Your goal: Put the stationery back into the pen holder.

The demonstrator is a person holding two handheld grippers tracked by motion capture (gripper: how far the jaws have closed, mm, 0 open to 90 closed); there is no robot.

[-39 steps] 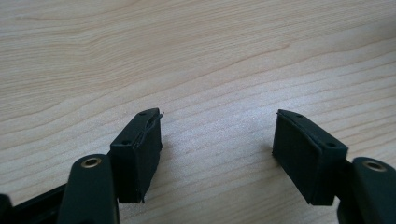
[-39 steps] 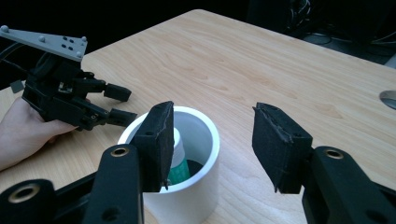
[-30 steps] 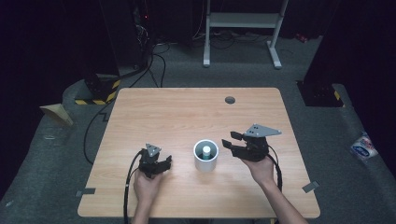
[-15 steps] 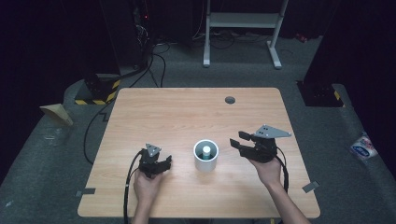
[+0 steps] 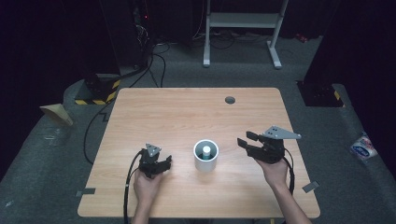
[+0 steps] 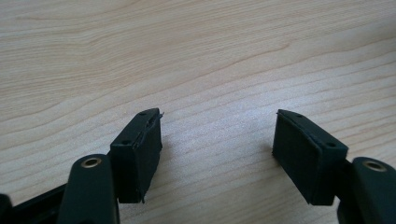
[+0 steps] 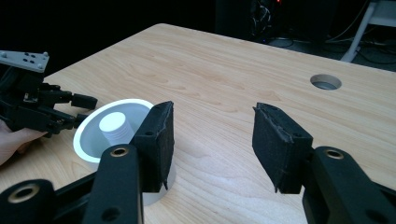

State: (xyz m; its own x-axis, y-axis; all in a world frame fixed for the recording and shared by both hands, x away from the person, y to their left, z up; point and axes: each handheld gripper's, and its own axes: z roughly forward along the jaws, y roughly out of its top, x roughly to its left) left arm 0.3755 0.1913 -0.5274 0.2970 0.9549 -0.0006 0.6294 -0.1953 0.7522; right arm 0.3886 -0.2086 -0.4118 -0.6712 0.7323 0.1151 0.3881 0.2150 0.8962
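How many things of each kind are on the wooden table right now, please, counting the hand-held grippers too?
White cup: 1
White-capped bottle standing inside the cup: 1
Hand-held grippers: 2, the left hand-held gripper and the right hand-held gripper, both with jaws apart and nothing between them
Total: 4

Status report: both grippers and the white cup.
Left gripper open, empty, low over table. Right gripper open, empty, beside white cup. Cup upright, small white cylinder inside. Nothing between.
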